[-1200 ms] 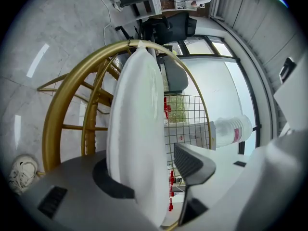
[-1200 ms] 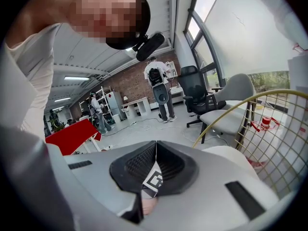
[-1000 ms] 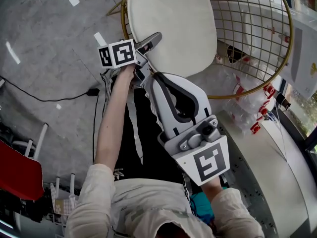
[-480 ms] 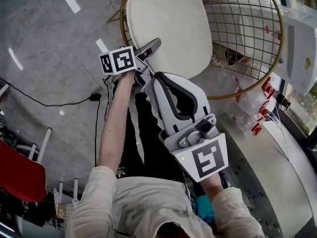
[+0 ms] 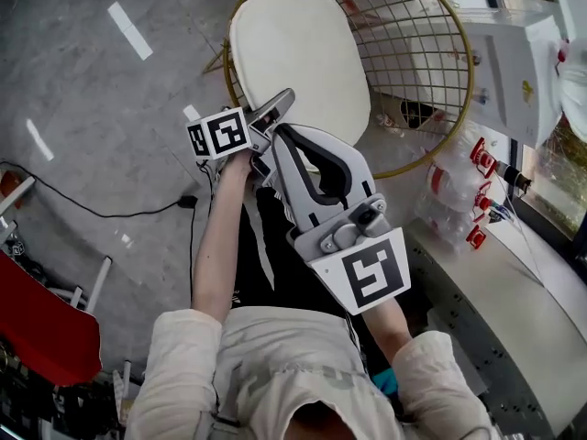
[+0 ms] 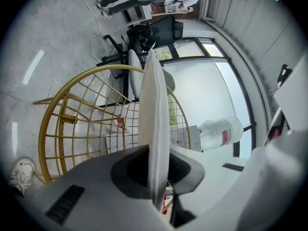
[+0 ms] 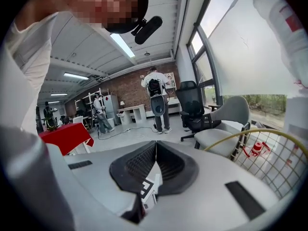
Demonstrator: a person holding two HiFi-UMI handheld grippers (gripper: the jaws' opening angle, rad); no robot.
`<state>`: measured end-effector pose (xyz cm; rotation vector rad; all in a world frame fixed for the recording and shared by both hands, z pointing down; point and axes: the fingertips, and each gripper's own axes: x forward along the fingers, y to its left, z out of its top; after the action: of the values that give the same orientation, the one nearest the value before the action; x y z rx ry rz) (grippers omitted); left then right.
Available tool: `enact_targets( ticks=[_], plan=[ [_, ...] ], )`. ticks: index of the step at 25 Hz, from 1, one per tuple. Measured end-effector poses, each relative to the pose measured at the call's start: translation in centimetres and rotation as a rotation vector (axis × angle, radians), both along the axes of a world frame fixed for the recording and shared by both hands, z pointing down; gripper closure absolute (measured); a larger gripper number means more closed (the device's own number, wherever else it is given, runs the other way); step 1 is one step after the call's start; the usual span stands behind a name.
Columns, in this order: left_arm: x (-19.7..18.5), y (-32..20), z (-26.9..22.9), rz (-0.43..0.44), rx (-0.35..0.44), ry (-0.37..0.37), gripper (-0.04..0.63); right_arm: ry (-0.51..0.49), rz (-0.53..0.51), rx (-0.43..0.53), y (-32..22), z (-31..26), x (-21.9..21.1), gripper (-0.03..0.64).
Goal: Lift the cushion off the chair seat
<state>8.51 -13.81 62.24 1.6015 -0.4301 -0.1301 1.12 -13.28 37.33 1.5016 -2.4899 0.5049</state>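
**Cushion pinched at its near edge over the gold chair**

We hold the left tongs (image 5: 280, 104) clamped on the near edge of the white cushion (image 5: 298, 49). Their jaws have just been closing, and in the left gripper view the cushion stands edge-on between the dark pads (image 6: 131, 170) and runs straight away from them. The cushion sits over the seat of the gold wire chair (image 5: 417, 62), with the chair's mesh back curving round its far and right sides. We cannot tell whether its far part rests on the seat or hangs clear of it.

Our right tongs (image 7: 156, 148) are closed together with nothing between them. In the head view they lie just behind and to the right of the left tongs, close to the cushion's near edge; we cannot tell whether they touch it. The left marker cube (image 5: 220, 134) sits just beside them.

The chair stands on a grey stone floor (image 5: 92, 108), where a black cable (image 5: 110, 214) trails. Plastic bottles (image 5: 454, 186) with red caps lie to the chair's right.
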Motion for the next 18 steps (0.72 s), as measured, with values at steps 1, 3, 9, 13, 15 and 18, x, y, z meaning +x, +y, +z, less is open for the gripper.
enact_targets(
  ticks=[1, 3, 9, 13, 15, 18],
  plan=[
    [0.4, -0.1, -1.2, -0.003, 0.001, 0.003, 0.543, -0.004, 0.006, 0.006, -0.2, -1.0, 0.6, 0.600],
    [1.6, -0.3, -3.5, -0.010, 0.002, 0.007, 0.543, -0.015, 0.018, 0.016, -0.6, -2.9, 2.2, 0.600],
    [2.9, -1.8, -10.4, -0.001, 0.080, 0.019, 0.543, -0.036, 0.064, 0.095, -0.8, -8.2, 4.3, 0.600],
    [3.1, -1.8, -14.1, 0.004, 0.116, 0.020, 0.543, -0.038, 0.092, 0.143, -0.1, -10.8, 5.6, 0.600],
    [3.2, -1.7, -15.8, 0.009, 0.133, 0.010, 0.543, -0.016, 0.099, 0.172, 0.3, -11.8, 6.6, 0.600],
    [3.6, -0.7, -18.1, 0.029, 0.140, 0.006, 0.543, -0.007, 0.117, 0.176, 1.1, -13.1, 7.8, 0.600]
  ],
)
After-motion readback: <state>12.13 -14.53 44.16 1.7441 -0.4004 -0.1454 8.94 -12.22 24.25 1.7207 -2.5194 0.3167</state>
